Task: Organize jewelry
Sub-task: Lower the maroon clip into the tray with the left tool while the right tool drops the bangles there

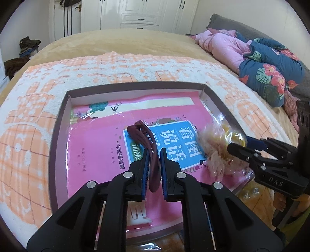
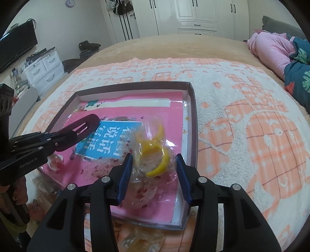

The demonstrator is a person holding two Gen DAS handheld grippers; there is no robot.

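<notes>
- Bedroom with a white wardrobe (image 2: 195, 17) across the top of both views, and a bed under a tan blanket (image 1: 120, 41); a pink quilt (image 1: 222, 46) and a blue floral quilt (image 1: 271, 73) lie bunched at the upper right.
- An orange-and-white patterned towel (image 2: 251, 120) is spread over the bed, filling the middle of both frames.
- On the towel sits a shallow cardboard box lid (image 2: 193, 116) with dark rims — inside it lies a pink children's book (image 1: 93, 147) with a blue title panel.
- In the right wrist view, more small clear packets (image 2: 139, 240) lie on the towel at the bottom edge, just outside the lid.
- The left gripper (image 1: 154, 164) is at the lower centre of its own view, above the book; its blue-padded jaws pinch the near end of a dark maroon hair clip (image 1: 144, 137), which is held off the book with its far end pointing up the frame.
- The right gripper (image 2: 155, 170) is at the lower centre of its view; its jaws are spread on either side of a crinkled clear plastic bag (image 2: 147, 170) — whether a pad touches the bag I cannot tell.
- That bag rests on the book in the near right part of the lid and holds a yellow bangle (image 2: 158, 166).
</notes>
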